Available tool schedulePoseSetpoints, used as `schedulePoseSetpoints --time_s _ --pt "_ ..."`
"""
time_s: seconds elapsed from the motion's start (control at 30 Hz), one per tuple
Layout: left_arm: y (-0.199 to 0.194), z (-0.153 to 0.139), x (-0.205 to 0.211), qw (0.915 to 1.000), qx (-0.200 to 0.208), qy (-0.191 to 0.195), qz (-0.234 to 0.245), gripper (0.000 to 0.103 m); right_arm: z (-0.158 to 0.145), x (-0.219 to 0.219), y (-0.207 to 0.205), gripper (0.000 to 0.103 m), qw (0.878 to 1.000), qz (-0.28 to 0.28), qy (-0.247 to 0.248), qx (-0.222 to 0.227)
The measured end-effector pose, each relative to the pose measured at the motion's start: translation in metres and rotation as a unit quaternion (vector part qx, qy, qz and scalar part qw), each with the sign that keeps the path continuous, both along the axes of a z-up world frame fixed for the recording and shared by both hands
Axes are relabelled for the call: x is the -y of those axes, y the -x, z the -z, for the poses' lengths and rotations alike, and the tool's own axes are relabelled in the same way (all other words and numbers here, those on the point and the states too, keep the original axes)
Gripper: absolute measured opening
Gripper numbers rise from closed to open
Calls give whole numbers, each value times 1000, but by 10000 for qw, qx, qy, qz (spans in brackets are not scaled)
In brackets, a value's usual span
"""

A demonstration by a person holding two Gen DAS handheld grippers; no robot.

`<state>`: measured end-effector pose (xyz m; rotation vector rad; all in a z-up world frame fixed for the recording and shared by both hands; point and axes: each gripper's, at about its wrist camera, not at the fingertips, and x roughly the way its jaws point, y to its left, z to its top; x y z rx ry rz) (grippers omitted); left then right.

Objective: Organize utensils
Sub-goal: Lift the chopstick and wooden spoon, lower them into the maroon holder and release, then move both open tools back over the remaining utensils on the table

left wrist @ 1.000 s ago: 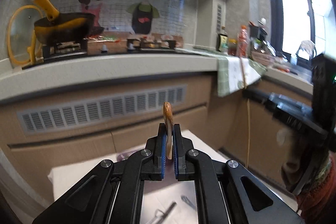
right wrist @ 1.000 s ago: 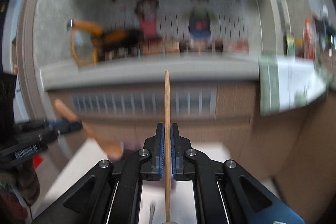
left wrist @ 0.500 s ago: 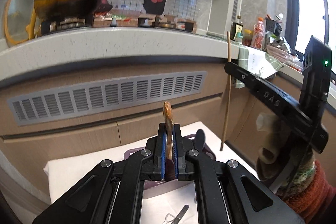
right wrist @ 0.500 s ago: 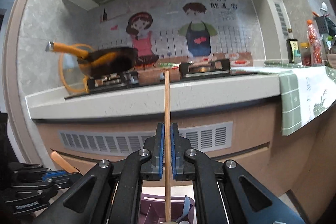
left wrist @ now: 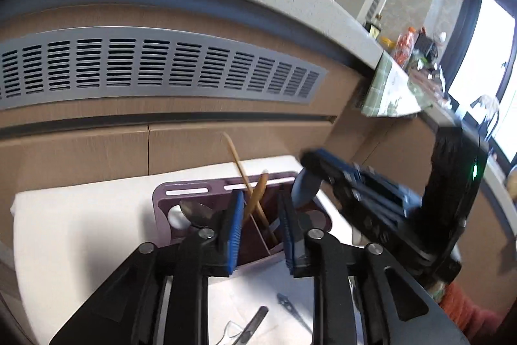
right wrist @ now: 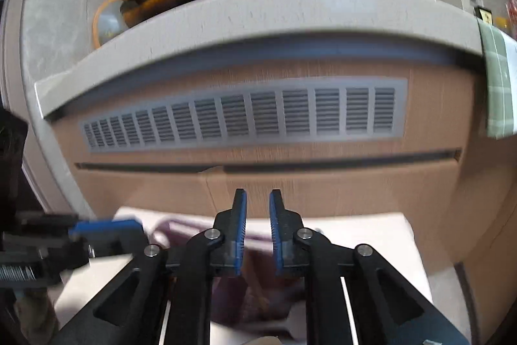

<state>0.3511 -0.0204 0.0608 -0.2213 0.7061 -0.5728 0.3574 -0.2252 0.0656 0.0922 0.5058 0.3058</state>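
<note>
Your left wrist camera looks down past its fingers into the purple holder (left wrist: 194, 187), close in. Your right wrist camera sits a little higher, facing the vented cabinet (right wrist: 245, 118) and far counter. Both views share the holder, white table (left wrist: 80, 215) and vent.
</note>
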Motion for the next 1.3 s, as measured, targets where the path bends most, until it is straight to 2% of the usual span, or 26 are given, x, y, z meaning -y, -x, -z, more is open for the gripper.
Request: schedulePoseSetpoints --time_s 0.13,0.2,0.27,0.33,0.43,0.5,0.6,0.8,0.93,1.1,1.23,1.3 --pt "27 -16 -18 9979 501 98 -403 37 2 18 30 24 9997 1 -111 -212" --pt "48 -19 -28 9942 821 -9 -699 45 5 23 49 25 9992 -12 -36 -409" --pt "66 -15 -35 9915 935 -200 -880 52 13 25 75 25 9979 -103 137 -617" --pt "85 -2 -42 9917 810 -394 -921 53 25 22 95 25 9958 -215 281 -840" --pt "109 29 -53 9933 375 -565 -938 53 53 17 133 25 9887 -455 427 -1367" --pt "123 49 -60 9917 54 -725 -1063 53 71 9 150 25 9828 -641 576 -1635" --pt "141 69 -68 9890 -177 -865 -1191 53 92 -7 171 25 9756 -736 874 -1875" --pt "167 100 -93 9833 -643 -931 -1424 53 125 -19 184 26 9555 -932 311 -2781" --pt "170 107 -106 9811 -778 -836 -1562 53 125 -26 176 28 9561 -844 285 -2792" --pt "167 106 -110 9811 -779 -728 -1617 53 124 -52 155 42 9595 -665 375 -2713" --pt "168 109 -109 9819 -804 -741 -1548 53 124 -80 144 51 9629 -544 897 -2488" --pt "167 111 -109 9814 -846 -748 -1552 53 126 -96 147 53 9611 -546 1342 -2353"
